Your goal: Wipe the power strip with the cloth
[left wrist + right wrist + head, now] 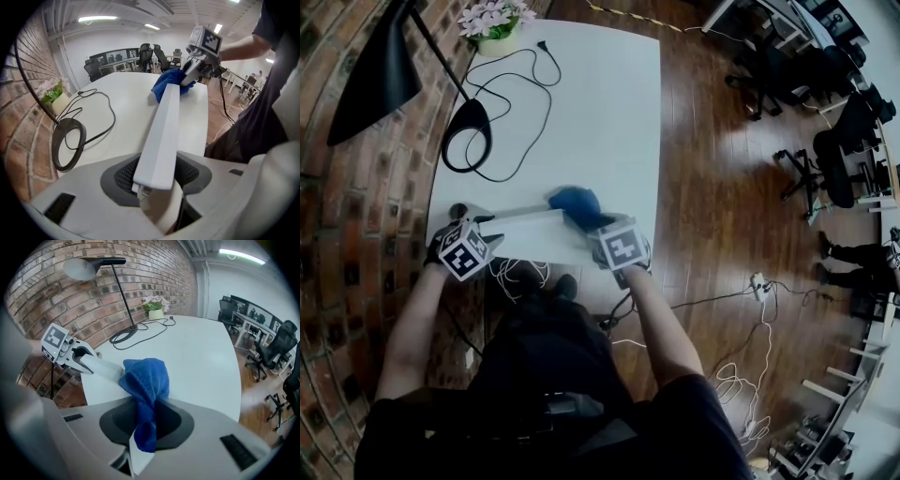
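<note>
Nearest the person, the left gripper (158, 180) has its jaws clamped on one end of the power strip (164, 126), a long, plain white bar with flat faces and squared edges; no sockets can be made out on the sides that show. The strip runs along the near edge of the white surface (600, 112), reaching from the left gripper across towards the right one. The right gripper (146, 425) is closed on the cloth (145, 380), a deep blue, nubbly terry cloth bunched into a loose wad, with a tail of it pinched between the jaws and the bulk spilling out in front. That bulk sits draped over the far end of the strip, touching it and hiding its tip. Whether the strip rests flat on the surface or is held a little off it I cannot tell. Further back on the surface lies the black ring base (467, 136) of a desk lamp (375, 70), whose stem leans up along the brick wall (328, 234), with a black cable (520, 94) looping loosely beside it. At the far corner stands a small pot of pale flowers (492, 23). Beyond the surface, over the dark wood floor (703, 187), are black office chairs (787, 66)
</note>
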Motion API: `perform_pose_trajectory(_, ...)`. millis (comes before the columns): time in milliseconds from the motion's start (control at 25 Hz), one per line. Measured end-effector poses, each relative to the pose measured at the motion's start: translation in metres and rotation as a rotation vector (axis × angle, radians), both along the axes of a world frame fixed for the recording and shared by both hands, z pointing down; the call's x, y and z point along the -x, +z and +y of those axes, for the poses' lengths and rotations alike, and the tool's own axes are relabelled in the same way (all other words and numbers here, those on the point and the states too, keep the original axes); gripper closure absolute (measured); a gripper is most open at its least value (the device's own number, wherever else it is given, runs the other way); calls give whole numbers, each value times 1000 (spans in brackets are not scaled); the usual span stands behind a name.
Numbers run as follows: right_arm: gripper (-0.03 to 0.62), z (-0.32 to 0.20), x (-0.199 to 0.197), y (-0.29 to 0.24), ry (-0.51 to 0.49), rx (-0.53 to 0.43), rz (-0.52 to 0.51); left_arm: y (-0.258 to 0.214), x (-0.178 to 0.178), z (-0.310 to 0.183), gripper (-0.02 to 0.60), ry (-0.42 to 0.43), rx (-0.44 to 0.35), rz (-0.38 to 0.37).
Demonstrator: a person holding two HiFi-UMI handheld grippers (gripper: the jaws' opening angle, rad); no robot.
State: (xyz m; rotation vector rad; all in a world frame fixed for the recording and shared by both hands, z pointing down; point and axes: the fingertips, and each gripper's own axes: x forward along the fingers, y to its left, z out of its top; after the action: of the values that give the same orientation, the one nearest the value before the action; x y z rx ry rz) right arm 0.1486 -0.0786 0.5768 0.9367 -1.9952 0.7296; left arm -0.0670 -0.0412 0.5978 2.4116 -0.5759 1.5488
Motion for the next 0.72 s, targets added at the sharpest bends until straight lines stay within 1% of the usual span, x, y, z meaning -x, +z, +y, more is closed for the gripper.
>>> perform_pose_trajectory(160,519,-5,1,-8,17,-27,-36,0,0,0,373,-9,9,-10)
perform_pose_trajectory(280,519,-16,3,-20,29,-81,-60,-1,-1,0,374,-22,-9,-17)
perform_pose_trajectory(360,519,-22,5,-29,34,-122,-73,-2,-1,0,374,-35,-40,-21)
perform_pose_trajectory(480,519,-28,18,-47,23,-167,-132,-2,-1,0,376,-35,-100,-29)
perform_pose_trajectory(600,519,-30,37,-61,-26,-204,-175,-3,-2,0,386,-22,-163,-52)
perform_pose_trajectory(720,519,-24,57,-69,-85,-216,-211,-4,-1,0,379,-14,-202,-67)
